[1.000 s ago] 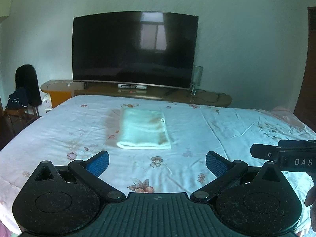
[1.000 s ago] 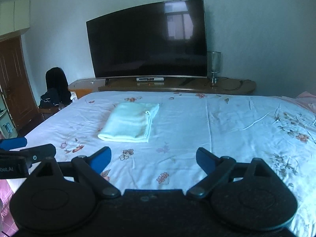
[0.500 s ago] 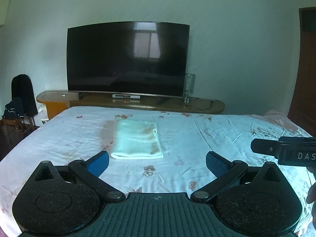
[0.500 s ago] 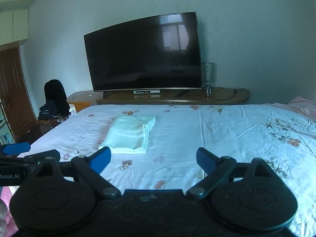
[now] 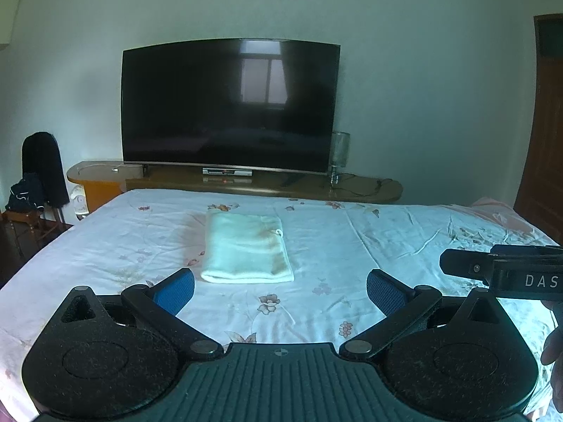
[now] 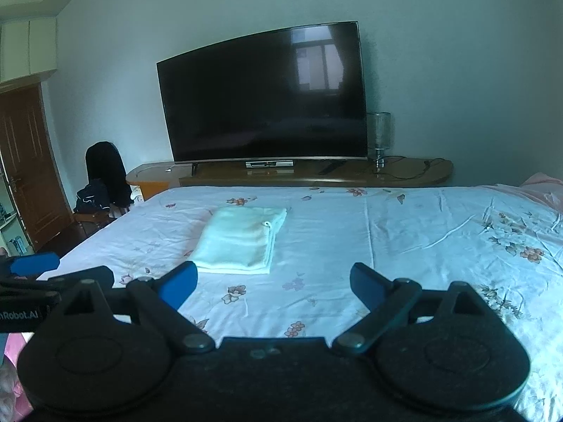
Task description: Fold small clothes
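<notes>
- The bed carries a white sheet printed with small flowers, lightly creased.
- A pale folded cloth lies flat on the sheet, left of the bed's middle, nothing touching it.

I see a pale mint-green terry cloth, folded into a neat flat rectangle with several layers stacked at its near edge. It lies on the floral white bed sheet, left of the bed's middle, its long side running away from me. A small white loop tag sits at its far right corner, clearest in my right wrist view.
</notes>
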Available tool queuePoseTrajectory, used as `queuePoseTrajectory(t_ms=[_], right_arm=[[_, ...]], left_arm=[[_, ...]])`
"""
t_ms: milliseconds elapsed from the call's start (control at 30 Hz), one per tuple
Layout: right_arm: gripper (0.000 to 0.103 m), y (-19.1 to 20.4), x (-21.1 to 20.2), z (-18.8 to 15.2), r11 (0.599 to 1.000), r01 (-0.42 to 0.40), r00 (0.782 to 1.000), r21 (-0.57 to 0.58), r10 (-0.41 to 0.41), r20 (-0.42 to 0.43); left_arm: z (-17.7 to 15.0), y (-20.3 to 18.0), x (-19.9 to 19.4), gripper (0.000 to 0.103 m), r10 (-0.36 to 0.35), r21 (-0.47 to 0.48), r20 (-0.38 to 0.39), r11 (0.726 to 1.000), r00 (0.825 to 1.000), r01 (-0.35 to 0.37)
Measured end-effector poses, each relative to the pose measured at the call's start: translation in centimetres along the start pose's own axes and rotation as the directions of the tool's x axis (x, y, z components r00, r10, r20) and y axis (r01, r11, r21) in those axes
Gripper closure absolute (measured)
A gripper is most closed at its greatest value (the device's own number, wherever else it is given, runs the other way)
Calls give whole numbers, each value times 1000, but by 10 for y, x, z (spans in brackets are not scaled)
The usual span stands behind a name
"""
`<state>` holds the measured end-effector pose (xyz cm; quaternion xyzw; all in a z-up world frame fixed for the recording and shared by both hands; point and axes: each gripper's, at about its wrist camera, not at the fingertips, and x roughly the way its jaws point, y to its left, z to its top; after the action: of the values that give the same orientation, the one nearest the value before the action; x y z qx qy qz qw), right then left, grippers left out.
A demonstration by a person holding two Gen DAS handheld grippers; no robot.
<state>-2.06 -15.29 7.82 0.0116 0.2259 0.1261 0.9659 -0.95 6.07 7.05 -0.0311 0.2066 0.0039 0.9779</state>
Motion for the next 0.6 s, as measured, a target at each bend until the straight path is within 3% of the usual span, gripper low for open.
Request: queuePoseTrajectory(t_ms=[600], right_arm=[[9,2,-3,-1,1000,-4,1000,-5,4,6]], left_arm=[[-3,-4,3,0,7,2,2,1000,1000,-7]])
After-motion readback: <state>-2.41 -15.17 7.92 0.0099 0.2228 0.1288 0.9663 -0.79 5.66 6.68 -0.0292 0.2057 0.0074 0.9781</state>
